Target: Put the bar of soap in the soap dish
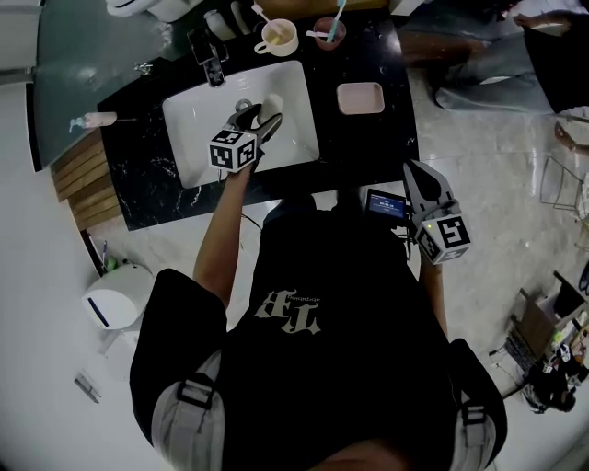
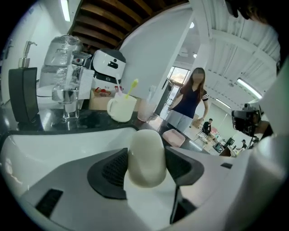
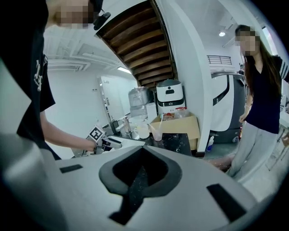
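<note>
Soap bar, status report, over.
Left gripper shut on soap bar, above sink. Right gripper shut, empty. Soap dish empty on counter, nothing between.

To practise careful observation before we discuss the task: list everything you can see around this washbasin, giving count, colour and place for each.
soap: one, cream, between the left tool's jaws, over the sink
dish: one, pink, empty, on the counter right of the sink
sink: one, white, set in the counter
counter: one, black
faucet: one, metal, behind the sink
mug: one, cream, behind the sink
yellow brush: one, in the mug
cup: one, pink, right of the mug
blue brush: one, in the cup
dispenser: one, white, left of the counter
bystander: one, dark top, beyond the counter
left tool: one, grey, shut on the soap
right tool: one, grey, shut, empty, off the counter's front
</note>
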Demonstrator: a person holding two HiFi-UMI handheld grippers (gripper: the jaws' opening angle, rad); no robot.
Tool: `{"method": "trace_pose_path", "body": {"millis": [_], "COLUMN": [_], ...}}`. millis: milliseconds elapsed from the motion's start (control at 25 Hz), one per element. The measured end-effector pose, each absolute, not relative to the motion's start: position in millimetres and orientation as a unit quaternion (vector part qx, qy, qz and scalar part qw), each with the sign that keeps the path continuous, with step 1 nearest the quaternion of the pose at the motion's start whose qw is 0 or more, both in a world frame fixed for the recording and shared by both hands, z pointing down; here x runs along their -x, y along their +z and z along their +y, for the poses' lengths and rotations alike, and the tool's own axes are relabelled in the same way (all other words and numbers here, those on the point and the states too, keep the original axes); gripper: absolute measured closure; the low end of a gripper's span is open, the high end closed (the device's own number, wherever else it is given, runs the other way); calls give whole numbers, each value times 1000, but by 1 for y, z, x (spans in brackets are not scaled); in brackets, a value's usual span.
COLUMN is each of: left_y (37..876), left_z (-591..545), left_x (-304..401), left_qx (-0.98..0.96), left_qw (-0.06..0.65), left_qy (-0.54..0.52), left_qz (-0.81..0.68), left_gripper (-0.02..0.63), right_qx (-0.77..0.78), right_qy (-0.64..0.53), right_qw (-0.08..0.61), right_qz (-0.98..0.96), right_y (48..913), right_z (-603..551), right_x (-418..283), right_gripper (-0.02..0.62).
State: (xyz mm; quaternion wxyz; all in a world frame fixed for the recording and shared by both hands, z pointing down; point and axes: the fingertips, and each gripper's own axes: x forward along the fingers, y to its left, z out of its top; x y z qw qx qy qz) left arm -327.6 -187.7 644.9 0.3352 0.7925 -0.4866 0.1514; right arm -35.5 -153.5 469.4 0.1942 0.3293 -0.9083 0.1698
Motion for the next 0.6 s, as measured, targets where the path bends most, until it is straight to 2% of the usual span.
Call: {"method": "trace_pose_path", "body": {"millis": [600], "left_y": [612], "left_z": [-229], "left_x": [234], "left_qx": [-835], "left_qw": [300], "left_qy": [150], "left_qz": [-436], "left_gripper": [339], "right_qx": [-372], "right_qy": [165], "right_qw": [174], "right_qz": [-897], "right_y": [459], "right_z": [-153], "right_x": [-34], "right_gripper": [588]}}
